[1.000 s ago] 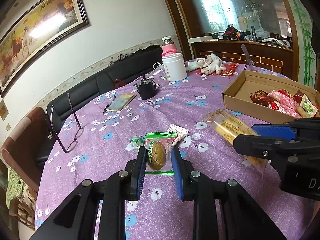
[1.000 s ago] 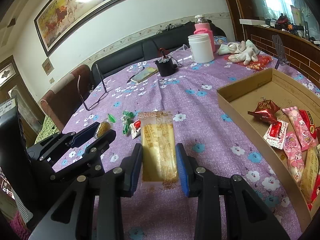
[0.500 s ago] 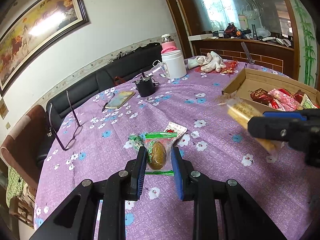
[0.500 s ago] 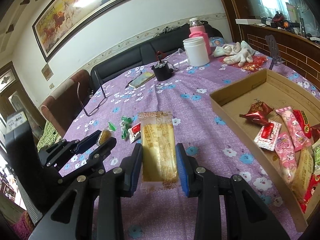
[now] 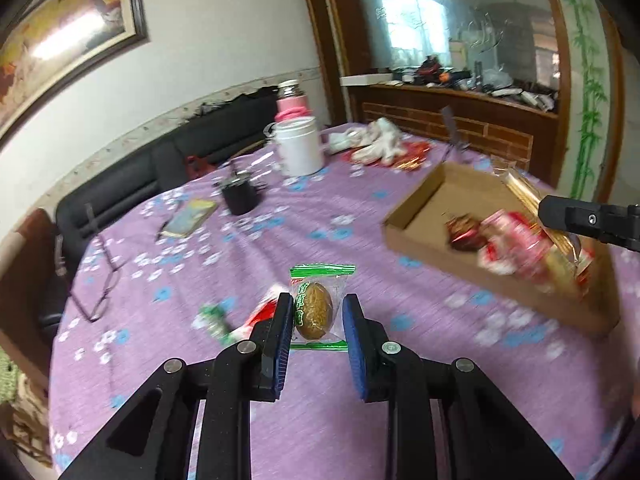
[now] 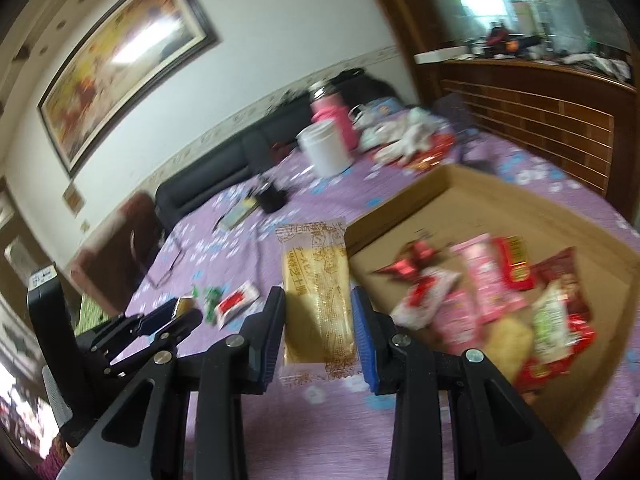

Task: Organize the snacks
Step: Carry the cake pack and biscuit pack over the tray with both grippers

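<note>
Motion blur smears the heaped snacks in the cardboard box (image 6: 404,208); uncountable. Left gripper (image 5: 316,316) clamps one egg packet (image 5: 315,309); right gripper (image 6: 318,314) clamps one cake bar (image 6: 317,292).

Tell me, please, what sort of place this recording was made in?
Most likely a home living or dining room: a table with a purple flowered tablecloth, a black sofa along the wall, and a large framed painting above it.

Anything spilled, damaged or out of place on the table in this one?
Nothing spilled or damaged. Two small snack packets lie loose on the purple tablecloth, outside the cardboard box. Eyeglasses sit near the table's edge.
</note>
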A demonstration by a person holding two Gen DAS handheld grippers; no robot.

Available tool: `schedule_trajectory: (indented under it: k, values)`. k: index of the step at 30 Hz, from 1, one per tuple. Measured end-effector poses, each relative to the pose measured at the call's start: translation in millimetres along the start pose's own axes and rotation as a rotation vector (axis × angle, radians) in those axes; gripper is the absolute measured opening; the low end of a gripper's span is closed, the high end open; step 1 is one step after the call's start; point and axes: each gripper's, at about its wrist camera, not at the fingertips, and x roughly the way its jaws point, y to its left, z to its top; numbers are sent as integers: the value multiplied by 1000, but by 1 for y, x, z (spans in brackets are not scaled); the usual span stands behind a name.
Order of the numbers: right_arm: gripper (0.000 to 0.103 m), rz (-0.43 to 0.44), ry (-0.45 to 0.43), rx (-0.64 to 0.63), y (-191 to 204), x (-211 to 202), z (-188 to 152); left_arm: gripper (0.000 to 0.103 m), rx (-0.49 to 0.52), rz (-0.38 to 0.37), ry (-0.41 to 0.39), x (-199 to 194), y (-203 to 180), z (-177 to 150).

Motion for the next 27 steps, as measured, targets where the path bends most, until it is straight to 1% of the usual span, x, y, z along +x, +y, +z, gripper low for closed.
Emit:
schedule_trajectory:
  k: [5, 8, 12, 13, 15, 18, 22, 27]
  values:
    - [32, -44, -62, 75, -35, -25, 15, 26, -7, -100, -8, 6, -30, 28]
    - [33, -67, -80, 106, -53, -34, 18, 26, -18, -165, -3, 14, -51, 44]
    - [33, -109, -78, 144, -76, -35, 19, 26, -34, -267, 34, 35, -88, 55]
    - [33, -121, -71, 156, -82, -33, 18, 26, -41, -300, 53, 42, -98, 57]
    - [32, -152, -45, 168, -93, -27, 15, 26, -48, -344, 85, 54, -116, 58]
    - [32, -192, -2, 183, -107, -17, 9, 25, -36, -374, 111, 68, -141, 52]
    - [32, -253, 49, 158, -114, -1, -1, 25, -37, -401, 130, 78, -155, 42]
    - [32, -284, 62, 134, -112, 11, -8, 26, -18, -391, 134, 87, -160, 36]
